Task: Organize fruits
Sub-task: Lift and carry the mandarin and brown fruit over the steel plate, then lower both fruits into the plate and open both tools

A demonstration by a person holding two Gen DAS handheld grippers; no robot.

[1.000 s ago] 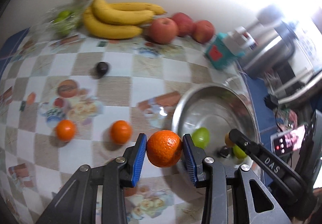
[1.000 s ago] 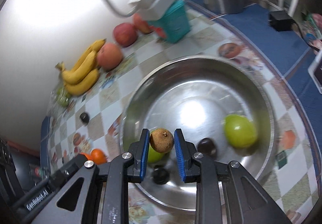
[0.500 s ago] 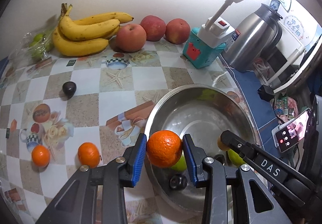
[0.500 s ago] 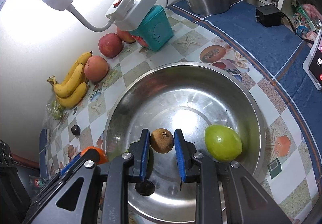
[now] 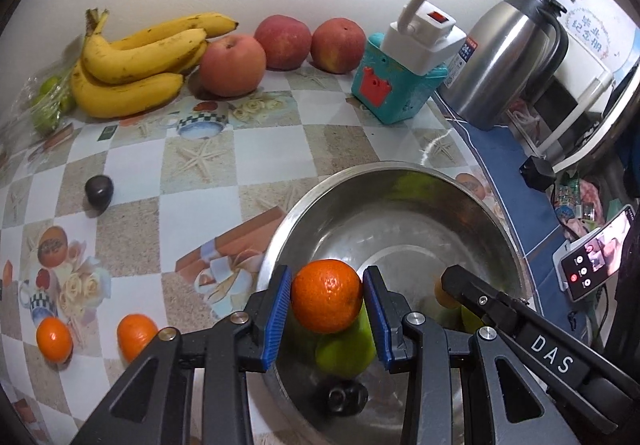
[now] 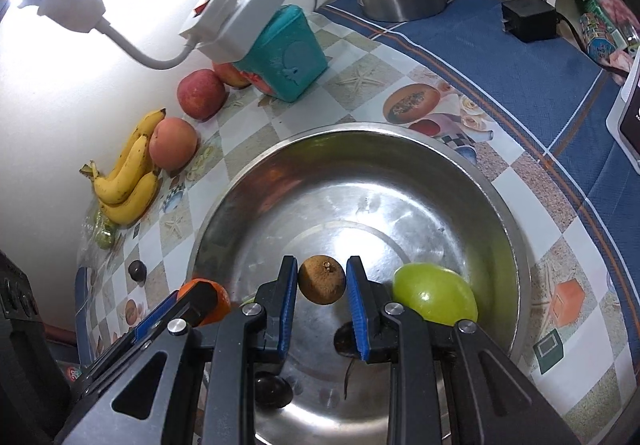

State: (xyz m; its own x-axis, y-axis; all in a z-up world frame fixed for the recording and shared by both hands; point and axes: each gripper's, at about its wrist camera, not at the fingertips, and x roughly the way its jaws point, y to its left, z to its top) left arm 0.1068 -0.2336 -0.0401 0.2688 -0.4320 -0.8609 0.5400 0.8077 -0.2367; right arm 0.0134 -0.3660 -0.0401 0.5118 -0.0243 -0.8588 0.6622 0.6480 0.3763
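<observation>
- Now both grippers hang over the steel bowl [image 6: 516, 245]; a second ago the left one was out over the checkered table with the bowl off to its side, so the carry is nearly done.
- Left gripper [image 5: 326, 303] is clamped on an orange [image 5: 326, 295], held above the bowl's near rim, over a green fruit [image 5: 346, 349] that lies inside.
- Right gripper [image 6: 322, 285] is closed on a small brown fruit [image 6: 322, 284], poised over the bowl's middle; it has drifted slightly inward since then.
- Another green fruit [image 6: 434, 299] and some small dark ones [image 6: 272, 391] sit on the bowl's floor.
- Two oranges [image 5: 136, 337] and a dark fruit [image 5: 99, 191] wait on the table towards its left edge; bananas [image 5: 136, 61] and apples [image 5: 232, 65] line the far edge by the wall.
- To my eye, releasing both fruits comes next; neither has been let go yet.
</observation>
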